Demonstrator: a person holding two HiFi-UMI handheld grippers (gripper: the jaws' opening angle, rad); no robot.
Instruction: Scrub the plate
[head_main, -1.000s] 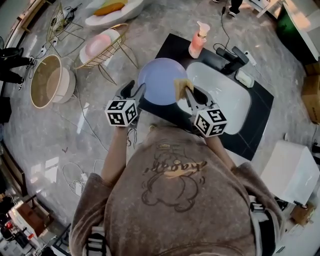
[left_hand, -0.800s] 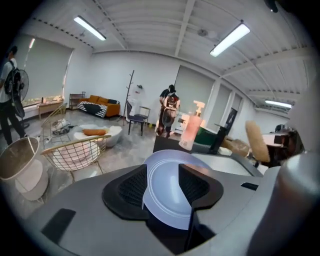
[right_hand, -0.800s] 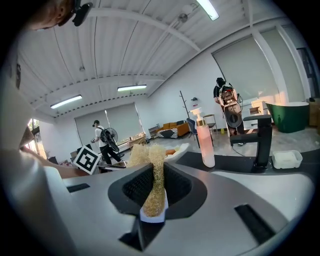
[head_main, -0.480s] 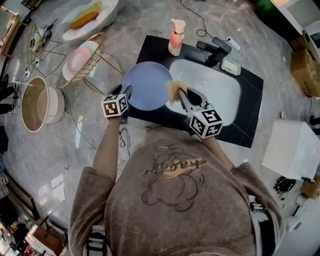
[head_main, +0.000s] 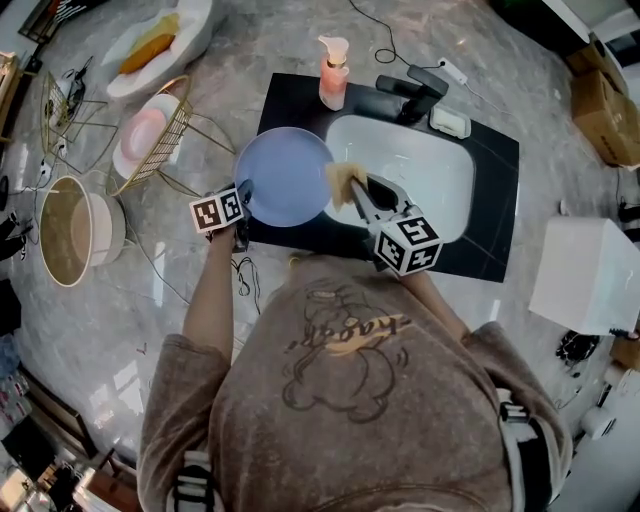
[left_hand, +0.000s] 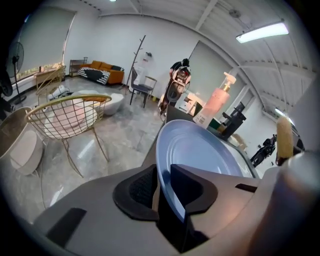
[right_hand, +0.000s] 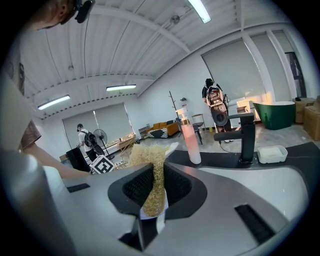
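As the person leans over the black counter (head_main: 490, 235), the left gripper (head_main: 243, 193) is closing its jaws on the near rim of the blue plate (head_main: 285, 175); the gap is narrow, and one pad lies on the plate's face with the other against its back. The plate is tilted at the counter's left end, partly over the edge of the white sink (head_main: 425, 170). The right gripper (head_main: 353, 192) is clamped tight on a straw-coloured scrubber (head_main: 342, 179), its fibres bunched between the pads and fanning out above them. The scrubber touches the plate's right edge, just over the sink's left side. Beyond the plate a pink pump bottle (head_main: 333, 75) stands at the back of the counter, with a black faucet (head_main: 410, 92) beside it. Farther left, on the marble floor, a gold wire basket (head_main: 165, 130) holds a pink dish.
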